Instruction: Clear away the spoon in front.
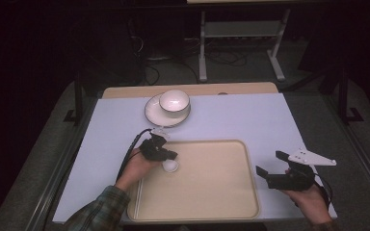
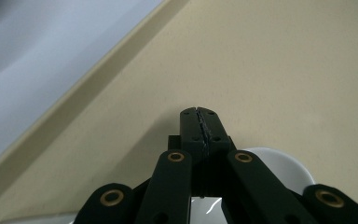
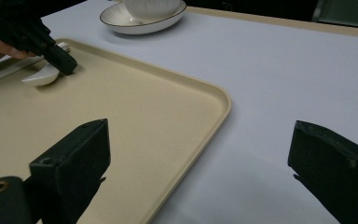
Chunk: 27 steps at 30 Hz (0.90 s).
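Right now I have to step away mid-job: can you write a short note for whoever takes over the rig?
Left hand-held gripper: jaws shut, low over the beige tray near its left side, with a small white spoon under it; whether it grips the spoon can't be told.
Right hand-held gripper: open, empty, over the table just off the tray's right edge.
White bowl sits on the white plate beyond the tray.
Done: spoon is at the tray.
Left, probably: release the spoon, then bring bowl and plate over.
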### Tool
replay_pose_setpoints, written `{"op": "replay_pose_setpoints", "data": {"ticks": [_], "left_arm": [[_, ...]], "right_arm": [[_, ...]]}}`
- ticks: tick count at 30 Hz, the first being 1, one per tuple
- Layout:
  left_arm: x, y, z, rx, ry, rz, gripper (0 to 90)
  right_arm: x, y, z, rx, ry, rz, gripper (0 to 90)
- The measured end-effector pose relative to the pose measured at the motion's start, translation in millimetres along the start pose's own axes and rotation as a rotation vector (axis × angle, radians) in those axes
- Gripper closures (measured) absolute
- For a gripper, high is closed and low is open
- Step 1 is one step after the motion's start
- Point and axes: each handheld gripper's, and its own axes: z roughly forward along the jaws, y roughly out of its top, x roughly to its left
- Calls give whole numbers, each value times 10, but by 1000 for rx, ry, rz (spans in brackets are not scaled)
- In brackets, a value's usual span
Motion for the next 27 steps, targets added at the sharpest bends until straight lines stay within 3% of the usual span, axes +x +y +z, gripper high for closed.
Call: {"op": "replay_pose_setpoints", "data": {"ticks": [27], "left_arm": [[-16,-378,-361,43,17,-6,898]], "right_arm": [[6,1,-4,0,-2,1,50]]}}
